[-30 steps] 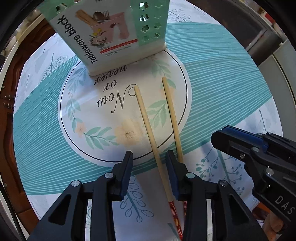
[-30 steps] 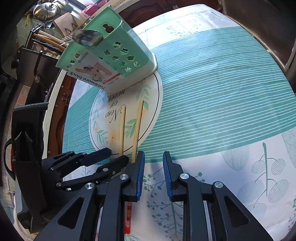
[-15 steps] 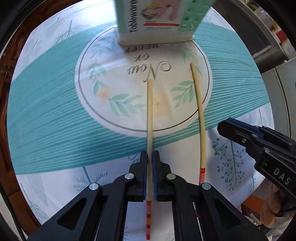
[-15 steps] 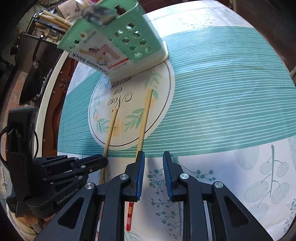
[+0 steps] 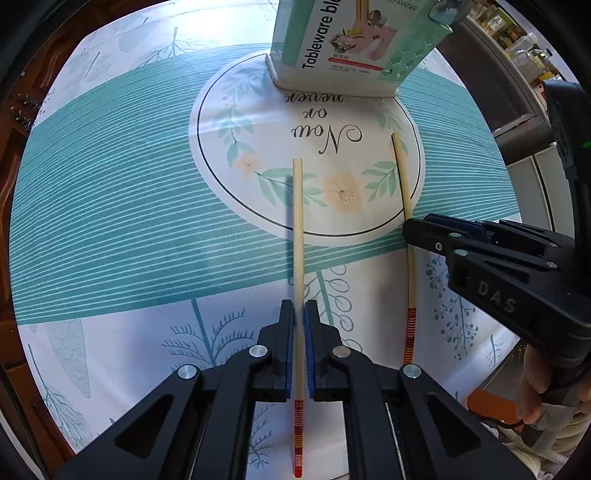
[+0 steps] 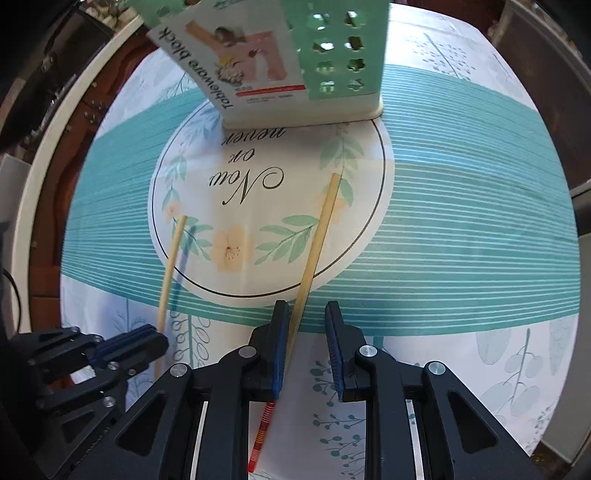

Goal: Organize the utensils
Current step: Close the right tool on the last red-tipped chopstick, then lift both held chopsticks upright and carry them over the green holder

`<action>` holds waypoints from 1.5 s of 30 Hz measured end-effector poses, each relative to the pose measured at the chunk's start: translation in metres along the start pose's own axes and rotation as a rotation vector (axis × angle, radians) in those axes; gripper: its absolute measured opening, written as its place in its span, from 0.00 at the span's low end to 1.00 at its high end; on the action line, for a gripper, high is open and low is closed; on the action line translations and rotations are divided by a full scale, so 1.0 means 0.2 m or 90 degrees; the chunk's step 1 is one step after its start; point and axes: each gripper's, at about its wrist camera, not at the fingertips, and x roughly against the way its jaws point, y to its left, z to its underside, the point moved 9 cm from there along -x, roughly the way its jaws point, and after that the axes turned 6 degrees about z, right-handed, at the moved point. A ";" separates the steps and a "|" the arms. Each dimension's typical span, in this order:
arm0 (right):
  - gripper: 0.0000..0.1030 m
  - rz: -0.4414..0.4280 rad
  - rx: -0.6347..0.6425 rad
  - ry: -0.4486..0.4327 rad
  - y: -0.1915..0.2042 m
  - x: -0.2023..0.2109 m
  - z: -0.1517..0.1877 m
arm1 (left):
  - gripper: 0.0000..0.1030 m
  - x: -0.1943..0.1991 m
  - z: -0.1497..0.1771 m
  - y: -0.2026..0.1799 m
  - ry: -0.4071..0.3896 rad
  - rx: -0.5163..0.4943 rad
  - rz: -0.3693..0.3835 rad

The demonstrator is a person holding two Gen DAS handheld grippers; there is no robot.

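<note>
Your left claw (image 5: 299, 325) is closed tight on a chopstick (image 5: 297, 236), its blue pads pressing the pale shaft just above the red-striped end, which sticks out behind the fingers toward you. The plain tip reaches forward over the white circle printed on the tablecloth (image 5: 110, 177), and a shadow lies on the cloth just beside the shaft.

Your right claw (image 6: 304, 325) has its jaws partly apart, with a clear gap between them. The second chopstick (image 6: 314, 251) runs through that gap, lying close along the inner face of the left finger (image 6: 279, 339); the right finger (image 6: 334, 343) stands clear of it. You cannot tell from the pictures whether the left pad actually touches the stick. Its red-striped end pokes out below the fingers, and its plain tip points up into the printed circle near the leaf pattern.

In the left wrist view the right claw (image 5: 417, 229) sits over the second chopstick (image 5: 404, 192), which lies on the cloth. In the right wrist view the left claw (image 6: 155, 341) shows low on the left, closed around the first chopstick (image 6: 170, 266).

The green utensil holder (image 6: 332, 62), with its flower-shaped holes and a "Tableware block" label, stands upright on the bench at the far edge of the printed circle, beyond both chopstick tips and apart from them. A spoon bowl (image 5: 448, 11) shows at its top rim in the left wrist view.
</note>
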 end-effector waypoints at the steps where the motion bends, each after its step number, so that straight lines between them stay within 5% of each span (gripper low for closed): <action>1: 0.20 0.016 0.010 0.000 0.01 0.00 0.00 | 0.03 0.01 0.00 0.01 -0.001 -0.001 0.002; 5: 0.19 0.088 0.075 -0.003 0.08 -0.01 0.01 | 0.03 0.03 0.00 0.05 -0.006 -0.002 0.011; 9: 0.08 0.095 0.098 -0.006 0.13 0.00 0.01 | 0.03 0.05 -0.02 0.05 -0.014 0.002 0.017; 17: 0.05 -0.056 0.003 0.007 0.05 0.09 0.02 | 0.03 0.20 -0.07 -0.01 -0.071 0.005 0.051; 23: 0.05 -0.132 -0.005 -0.129 -0.01 0.44 -0.02 | 0.03 0.44 -0.19 -0.10 -0.177 -0.019 0.030; 29: 0.05 -0.176 -0.010 -0.360 -0.12 1.04 -0.20 | 0.03 0.82 -0.41 -0.24 -0.340 -0.041 0.006; 36: 0.05 -0.154 -0.026 -0.582 -0.20 1.55 -0.42 | 0.03 1.17 -0.69 -0.33 -0.520 -0.047 -0.028; 45: 0.05 -0.176 -0.109 -0.717 -0.33 1.75 -0.86 | 0.03 1.37 -0.93 -0.24 -0.697 0.028 -0.040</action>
